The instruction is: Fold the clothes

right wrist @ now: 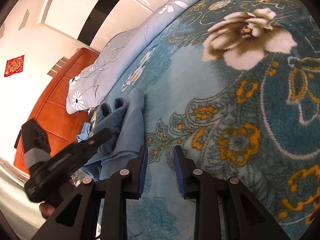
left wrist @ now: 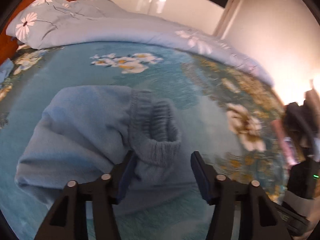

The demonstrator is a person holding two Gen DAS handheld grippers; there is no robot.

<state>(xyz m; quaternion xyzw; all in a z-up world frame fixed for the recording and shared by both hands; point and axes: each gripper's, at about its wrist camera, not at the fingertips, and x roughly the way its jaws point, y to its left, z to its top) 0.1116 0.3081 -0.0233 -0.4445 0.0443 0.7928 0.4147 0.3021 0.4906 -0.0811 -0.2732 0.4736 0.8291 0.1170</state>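
Teal plush covers nearly everything here: a floral blanket (left wrist: 164, 76) spread over the bed, patterned with big cream blossoms and gold scrollwork. Along its far edge lies a pale blue duvet (left wrist: 84, 26) printed with white daisies, bunched up against the orange-brown wooden headboard (right wrist: 58, 108). Behind that stand glossy cream wardrobe panels (left wrist: 140, 2) split by a dark stripe, and a small red paper ornament (right wrist: 14, 65) hangs on the white wall.

The clothes to be folded are one light blue fleece garment (left wrist: 90, 132), lying on the blanket toward the headboard end of the bed. It is partly doubled over, and its ribbed cuffs (left wrist: 160, 124) sit on top, pointing away from the left wrist camera. From the right wrist camera the same garment (right wrist: 128, 128) shows as a rumpled heap near the duvet's corner.

The left claw (left wrist: 163, 172) hangs right over the near part of the garment, its blue-padded fingers wide apart; one pad sits against the fleece, yet nothing is pinched between them. The right claw (right wrist: 161, 168) is off to the side over bare blanket, just beside the garment's edge, its fingers parted by a narrower gap and holding nothing.
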